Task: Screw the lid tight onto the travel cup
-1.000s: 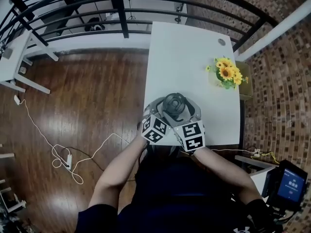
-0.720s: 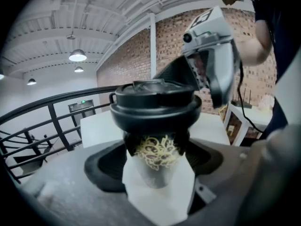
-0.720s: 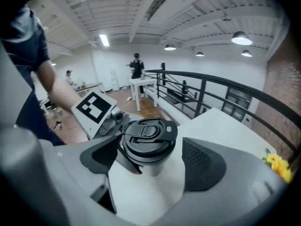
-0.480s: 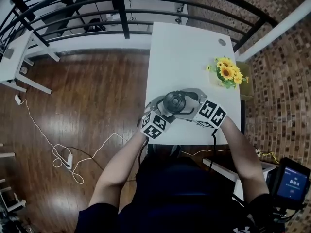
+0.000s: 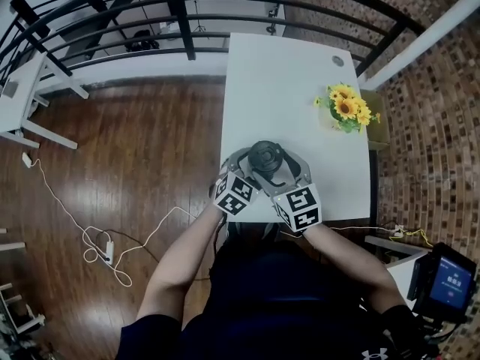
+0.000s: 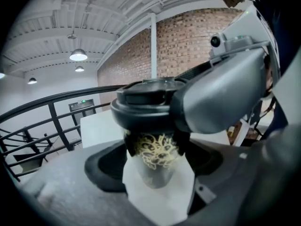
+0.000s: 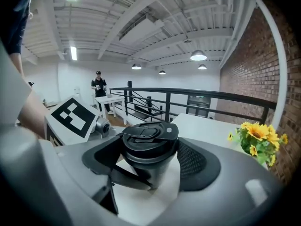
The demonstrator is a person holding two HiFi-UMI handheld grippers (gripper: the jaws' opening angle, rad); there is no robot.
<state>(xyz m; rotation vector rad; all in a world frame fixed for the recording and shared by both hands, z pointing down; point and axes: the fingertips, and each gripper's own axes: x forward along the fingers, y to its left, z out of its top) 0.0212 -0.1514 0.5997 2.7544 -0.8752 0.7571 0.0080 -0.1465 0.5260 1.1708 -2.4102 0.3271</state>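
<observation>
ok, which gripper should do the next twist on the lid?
Right. The right gripper straddles the lid, its jaws have just been closing on it; the left gripper clamps the cup below, steadying it.

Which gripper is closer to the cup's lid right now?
Right. The right gripper has just been closing its jaws and clamps the lid itself; the left gripper grips the travel cup by its patterned body, just below it.

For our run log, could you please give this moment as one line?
left gripper: holds travel cup | right gripper: jaws just closing on lid | cup upright on table
</observation>
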